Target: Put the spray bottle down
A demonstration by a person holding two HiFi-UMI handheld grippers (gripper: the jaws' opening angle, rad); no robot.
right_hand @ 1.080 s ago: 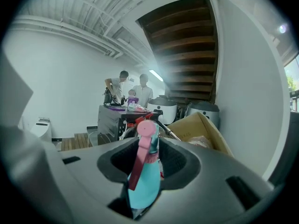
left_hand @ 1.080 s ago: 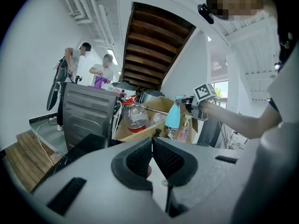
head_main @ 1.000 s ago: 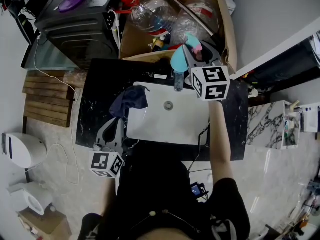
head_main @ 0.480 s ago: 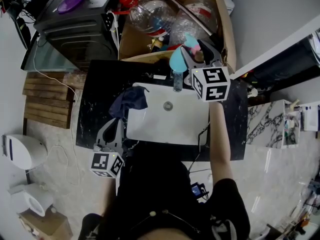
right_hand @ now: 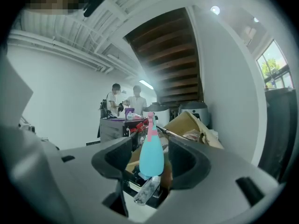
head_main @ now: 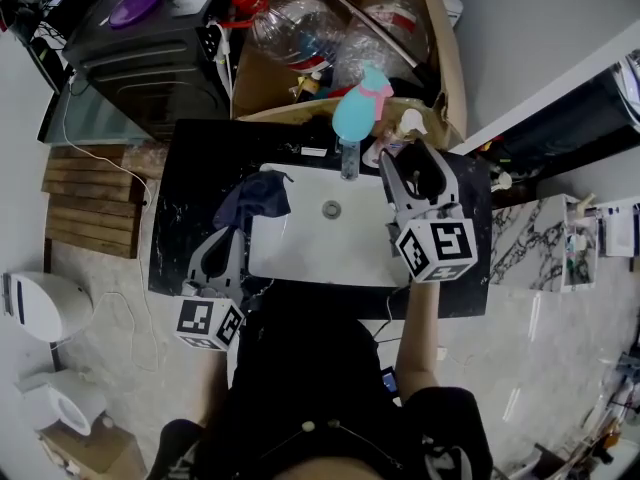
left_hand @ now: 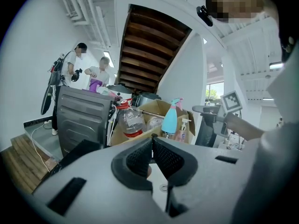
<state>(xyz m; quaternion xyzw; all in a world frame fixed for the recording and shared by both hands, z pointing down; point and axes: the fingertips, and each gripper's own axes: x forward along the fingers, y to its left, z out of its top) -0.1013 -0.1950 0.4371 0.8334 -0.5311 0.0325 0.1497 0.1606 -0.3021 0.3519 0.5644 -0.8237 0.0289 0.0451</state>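
The teal spray bottle (head_main: 357, 110) with a pink trigger stands upright at the back edge of the black counter, behind the tap. My right gripper (head_main: 413, 160) sits to its right and nearer to me, apart from it. Its jaws have just been opening and stand open, with nothing pressed between the pads. In the right gripper view the spray bottle (right_hand: 151, 154) shows beyond the wide jaws of the right gripper (right_hand: 150, 168). My left gripper (head_main: 231, 238) rests at the sink's left edge, and the left gripper (left_hand: 152, 146) has its pads together, holding nothing. The spray bottle (left_hand: 170, 118) also shows there.
A white sink (head_main: 300, 253) fills the counter's middle, with a dark blue cloth (head_main: 258, 198) on its left rim. A pump bottle (head_main: 406, 126) stands beside the spray bottle. Behind are a cardboard box (head_main: 448, 58) of plastic bottles and a black appliance (head_main: 150, 48).
The right gripper has let go of the spray bottle, opened its jaws and drawn back toward me and to the right. The bottle stays standing. The left gripper has not moved.
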